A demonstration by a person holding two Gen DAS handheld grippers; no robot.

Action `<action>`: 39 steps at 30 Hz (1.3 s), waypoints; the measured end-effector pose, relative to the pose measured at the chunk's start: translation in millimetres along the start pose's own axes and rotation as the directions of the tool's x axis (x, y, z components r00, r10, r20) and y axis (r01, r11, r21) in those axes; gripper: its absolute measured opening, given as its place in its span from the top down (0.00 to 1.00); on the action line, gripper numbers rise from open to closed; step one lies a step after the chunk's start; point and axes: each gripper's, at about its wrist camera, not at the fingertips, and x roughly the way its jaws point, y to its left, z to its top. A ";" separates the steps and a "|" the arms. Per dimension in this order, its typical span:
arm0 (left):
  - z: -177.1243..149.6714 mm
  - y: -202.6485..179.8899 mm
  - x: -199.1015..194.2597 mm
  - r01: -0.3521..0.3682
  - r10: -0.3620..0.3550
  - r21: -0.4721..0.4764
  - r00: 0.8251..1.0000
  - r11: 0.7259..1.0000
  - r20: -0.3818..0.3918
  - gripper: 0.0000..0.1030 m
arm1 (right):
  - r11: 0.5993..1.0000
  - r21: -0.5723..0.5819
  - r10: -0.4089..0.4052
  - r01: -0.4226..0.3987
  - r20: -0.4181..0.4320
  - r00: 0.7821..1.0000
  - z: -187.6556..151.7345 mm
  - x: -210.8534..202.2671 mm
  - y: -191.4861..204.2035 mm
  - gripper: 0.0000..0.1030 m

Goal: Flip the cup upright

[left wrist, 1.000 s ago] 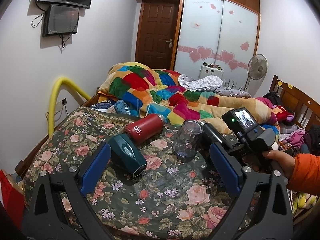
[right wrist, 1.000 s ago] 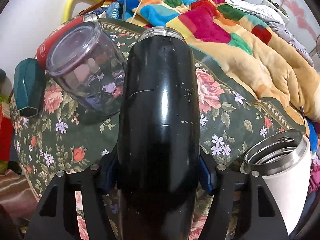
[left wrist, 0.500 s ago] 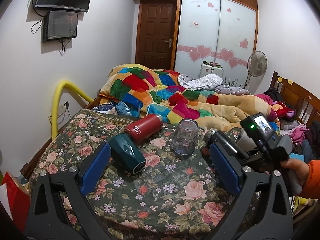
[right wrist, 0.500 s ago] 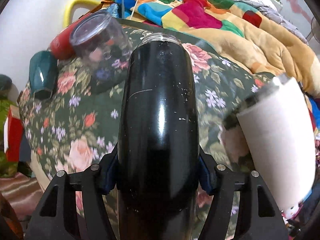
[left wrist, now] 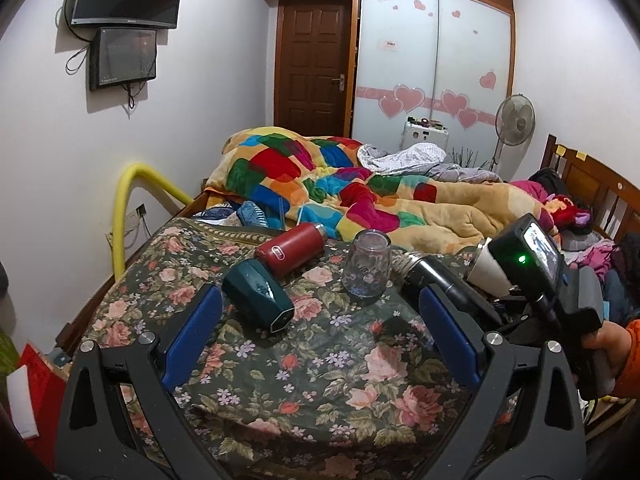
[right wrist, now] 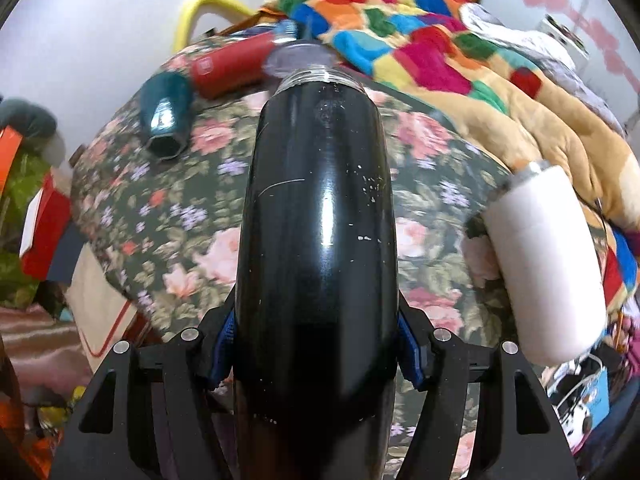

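— Left side, reporting from nine o'clock across?

— Left gripper (left wrist: 320, 328) spread wide, holding nothing, poised over floral cloth (left wrist: 312, 368). Green case (left wrist: 258, 299) lying at eleven o'clock of the gap, red flask (left wrist: 290, 249) on its side touching it behind. Glass cup (left wrist: 367, 267) at twelve o'clock, standing apart from both.

— Further right?

— Right gripper (right wrist: 318, 354) clamped on black cup (right wrist: 320, 240), blue pads pressed to its sides, threaded mouth pointing away toward twelve o'clock, body held off the cloth. White tumbler (right wrist: 548, 264) at three o'clock, tilted; contact with cloth unclear.
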 end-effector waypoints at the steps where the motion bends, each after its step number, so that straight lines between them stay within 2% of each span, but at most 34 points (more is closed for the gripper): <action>1: -0.8 -0.2 -0.5 -0.005 0.005 0.003 1.000 1.000 -0.002 0.03 | 1.000 -0.014 0.005 -0.005 -0.001 1.000 0.7 2.7 4.8 0.40; 5: -4.4 0.0 0.7 -0.014 0.014 0.007 1.000 1.000 -0.016 0.03 | 0.999 -0.042 0.033 -0.034 -0.024 0.999 -2.9 17.4 18.8 0.40; 14: -15.4 8.4 18.4 0.001 -0.003 -0.022 0.997 1.000 -0.074 0.03 | 0.997 -0.075 0.019 -0.024 -0.071 0.997 -6.9 53.1 36.2 0.40; 22: -23.6 15.0 41.6 0.027 -0.044 -0.101 0.984 0.994 -0.171 0.04 | 0.995 -0.097 -0.004 -0.003 -0.066 0.998 -5.8 55.6 38.6 0.40; 29: -28.5 16.2 56.3 -0.017 -0.010 -0.117 0.974 0.993 -0.228 0.06 | 0.997 -0.082 -0.012 0.005 -0.076 0.997 -8.6 53.1 42.5 0.38; 35: -31.9 6.1 71.8 0.030 -0.063 -0.109 0.948 0.994 -0.313 0.06 | 0.996 -0.087 -0.005 0.001 -0.045 0.999 -20.9 30.6 41.9 0.38; 38: -37.0 -5.1 83.3 0.068 -0.111 -0.126 0.921 0.990 -0.372 0.10 | 0.998 -0.058 0.006 -0.006 -0.006 1.000 -28.5 11.5 37.0 0.37; 39: -39.8 -11.5 90.1 0.083 -0.134 -0.141 0.904 0.986 -0.406 0.14 | 0.999 -0.049 -0.001 0.001 0.013 1.000 -31.0 4.9 35.4 0.37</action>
